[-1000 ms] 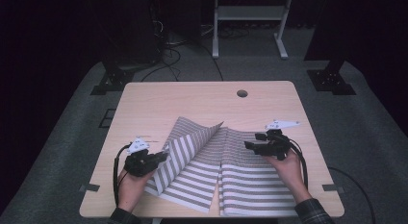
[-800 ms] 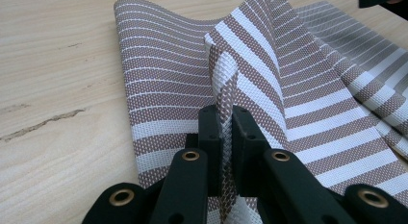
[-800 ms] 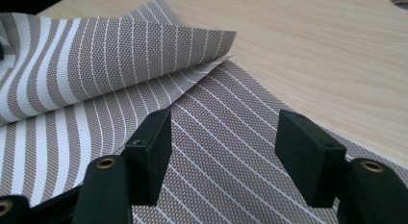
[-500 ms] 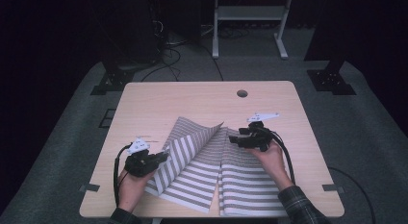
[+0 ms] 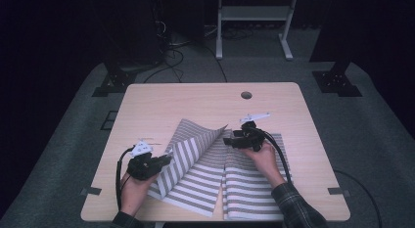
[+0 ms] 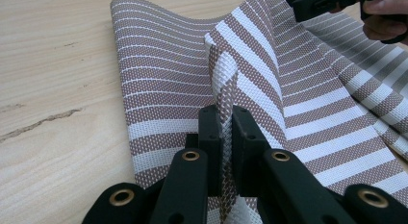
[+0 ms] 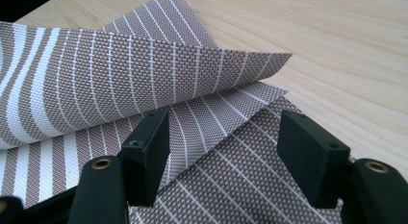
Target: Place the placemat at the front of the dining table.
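The left gripper [image 6: 226, 137] is clamped on the striped mat's [image 5: 205, 174] raised fold; the right gripper [image 7: 221, 137] hangs over it, jaws apart.

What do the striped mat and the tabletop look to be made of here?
Striped mat: coarse woven mesh, likely vinyl or plastic-coated yarn, matte; the open weave shows, and the sheet holds stiff curves where the left gripper pinches a fold.
Table: pale wood or wood-look laminate, satin; straight grain lines and a dark streak show, though which one is unclear.
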The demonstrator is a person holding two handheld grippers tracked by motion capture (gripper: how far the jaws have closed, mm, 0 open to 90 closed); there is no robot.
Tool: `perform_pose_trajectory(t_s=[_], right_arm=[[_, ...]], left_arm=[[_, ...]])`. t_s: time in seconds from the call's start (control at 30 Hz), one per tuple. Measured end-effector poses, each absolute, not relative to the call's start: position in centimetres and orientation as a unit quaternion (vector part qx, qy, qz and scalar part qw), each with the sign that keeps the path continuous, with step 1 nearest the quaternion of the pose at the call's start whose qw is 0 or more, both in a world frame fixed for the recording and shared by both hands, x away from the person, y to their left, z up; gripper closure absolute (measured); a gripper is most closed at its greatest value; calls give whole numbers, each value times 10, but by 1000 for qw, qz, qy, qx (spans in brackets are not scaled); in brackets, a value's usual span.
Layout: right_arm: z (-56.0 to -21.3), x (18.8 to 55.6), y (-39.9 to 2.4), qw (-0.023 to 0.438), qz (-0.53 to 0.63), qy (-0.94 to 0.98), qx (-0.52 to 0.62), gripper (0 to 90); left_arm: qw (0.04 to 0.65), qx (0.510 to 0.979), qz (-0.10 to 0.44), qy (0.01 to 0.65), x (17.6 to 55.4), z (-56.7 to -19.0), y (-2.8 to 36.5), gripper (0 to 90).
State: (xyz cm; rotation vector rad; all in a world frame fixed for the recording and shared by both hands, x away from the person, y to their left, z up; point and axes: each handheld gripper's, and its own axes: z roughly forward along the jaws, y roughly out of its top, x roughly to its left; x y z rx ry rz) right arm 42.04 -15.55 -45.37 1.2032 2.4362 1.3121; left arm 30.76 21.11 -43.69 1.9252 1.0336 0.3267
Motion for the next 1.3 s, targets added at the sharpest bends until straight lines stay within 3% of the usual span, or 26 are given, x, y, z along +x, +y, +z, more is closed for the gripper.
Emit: perform_pose_trajectory(t_s=[0.17, 0.37, 0.6, 1.3], right_arm=[[-455, 423, -149, 63, 432, 810, 391, 421], [-453, 424, -144, 84, 435, 812, 381, 667], [-453, 425, -141, 82, 431, 815, 378, 878], [-416, 411, -165, 102, 442, 810, 371, 898]], left_arm=[[450, 779, 131, 418, 308, -437, 211, 845], [449, 779, 131, 417, 307, -437, 211, 845], [449, 779, 131, 417, 307, -437, 211, 846], [472, 761, 151, 419, 297, -422, 228, 849]])
